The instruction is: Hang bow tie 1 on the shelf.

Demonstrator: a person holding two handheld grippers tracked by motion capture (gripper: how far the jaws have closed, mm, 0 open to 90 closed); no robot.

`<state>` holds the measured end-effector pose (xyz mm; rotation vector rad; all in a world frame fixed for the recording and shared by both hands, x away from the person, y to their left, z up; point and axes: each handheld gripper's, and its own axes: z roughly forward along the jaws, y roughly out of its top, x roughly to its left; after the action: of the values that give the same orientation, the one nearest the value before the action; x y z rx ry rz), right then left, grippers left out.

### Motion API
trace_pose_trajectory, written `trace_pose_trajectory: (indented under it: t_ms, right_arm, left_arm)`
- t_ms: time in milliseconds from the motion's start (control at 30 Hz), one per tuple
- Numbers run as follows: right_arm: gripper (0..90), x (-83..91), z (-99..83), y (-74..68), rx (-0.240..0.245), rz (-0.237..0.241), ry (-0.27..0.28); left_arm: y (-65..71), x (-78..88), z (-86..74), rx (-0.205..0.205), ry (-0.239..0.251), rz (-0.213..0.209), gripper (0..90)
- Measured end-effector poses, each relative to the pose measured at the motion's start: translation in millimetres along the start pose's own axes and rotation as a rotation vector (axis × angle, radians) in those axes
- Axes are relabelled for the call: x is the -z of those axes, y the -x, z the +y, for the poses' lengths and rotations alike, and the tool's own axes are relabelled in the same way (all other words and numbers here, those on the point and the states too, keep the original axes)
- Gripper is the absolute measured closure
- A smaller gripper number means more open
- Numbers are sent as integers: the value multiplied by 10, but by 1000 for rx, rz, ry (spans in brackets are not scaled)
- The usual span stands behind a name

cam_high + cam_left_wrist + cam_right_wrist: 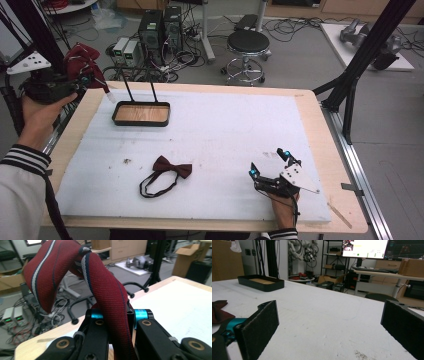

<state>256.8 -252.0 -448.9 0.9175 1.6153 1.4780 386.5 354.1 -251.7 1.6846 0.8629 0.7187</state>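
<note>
Left tongs [117,315] are pinching a soft, light, floppy tie [105,290], dangling at the counter's [200,85] ten o'clock corner; grip mid-band holds. Right tongs [270,162] are gaping wide, empty.

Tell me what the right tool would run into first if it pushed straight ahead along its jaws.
Probably nothing close: the right tool, jaws open, points across bare white foam pad. The black tray and bow tie sit off to the left of that line, though depth is hard to judge.
</note>
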Motion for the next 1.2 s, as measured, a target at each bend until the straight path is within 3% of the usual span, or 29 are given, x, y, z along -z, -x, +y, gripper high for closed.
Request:
trace_pose_trajectory:
  t_ms: [300, 600, 733, 967, 1200]
  right_arm:
    - [6, -13, -2, -14, 2, 1, 3]
    - [6, -34, -1, -5, -2, -8, 12]
    - [6, -58, -9, -9, 1, -13, 4]
    - [7, -70, -15, -9, -5, -23, -5]
    - [7, -74, -18, -10, 1, -28, -7]
  left_arm:
    - [-49, 21, -68, 8, -28, 57, 868]
    - [-212, -121, -135, 59, -27, 103, 868]
    - [-280, -176, -150, 86, -25, 100, 868]
    - [-270, -220, -113, 77, -14, 70, 868]
    - [-296, -306, -111, 83, -15, 73, 868]
